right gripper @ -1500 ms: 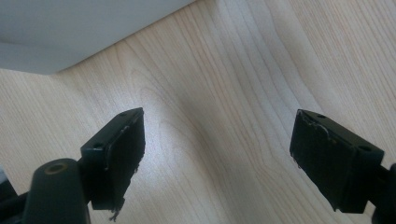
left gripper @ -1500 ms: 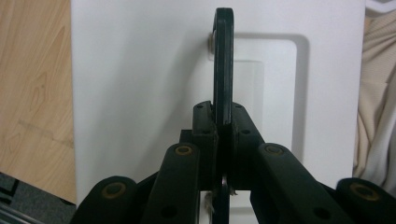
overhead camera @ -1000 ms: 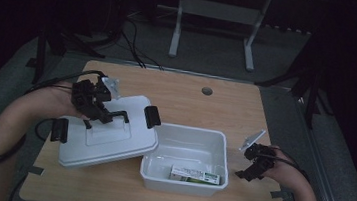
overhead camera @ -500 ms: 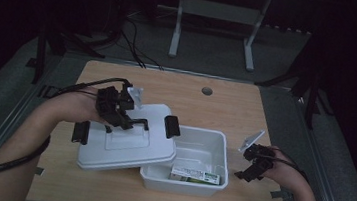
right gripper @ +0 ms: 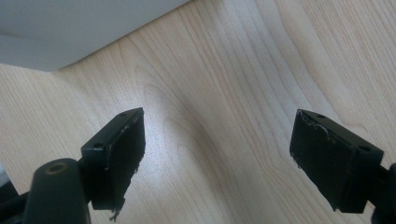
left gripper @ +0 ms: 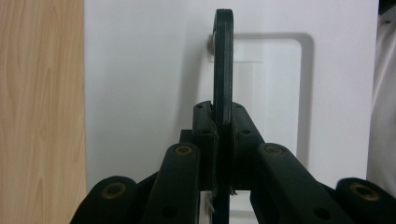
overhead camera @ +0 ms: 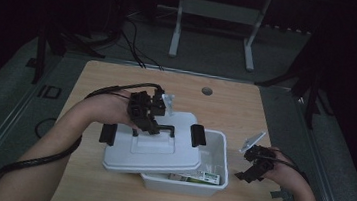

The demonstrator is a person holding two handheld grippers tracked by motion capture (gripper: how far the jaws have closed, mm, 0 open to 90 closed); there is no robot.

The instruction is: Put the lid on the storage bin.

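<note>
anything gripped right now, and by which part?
Left gripper is shut on the lid's black carry handle, holding it partly over the white bin. Right gripper is open above the table, holding nothing.

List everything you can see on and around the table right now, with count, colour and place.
lid: one, white with black handle and two black latches, carried by its handle, overlapping the box's left part
box: one, white, open, front centre of the table
packets: count unclear, white and green, inside the box
table: one, light wood
round hole: one, grey, far side of the tabletop
metal stand: one, grey, on the floor behind
left gripper: black, shut on the handle
right gripper: black, open, over bare wood right of the box
</note>
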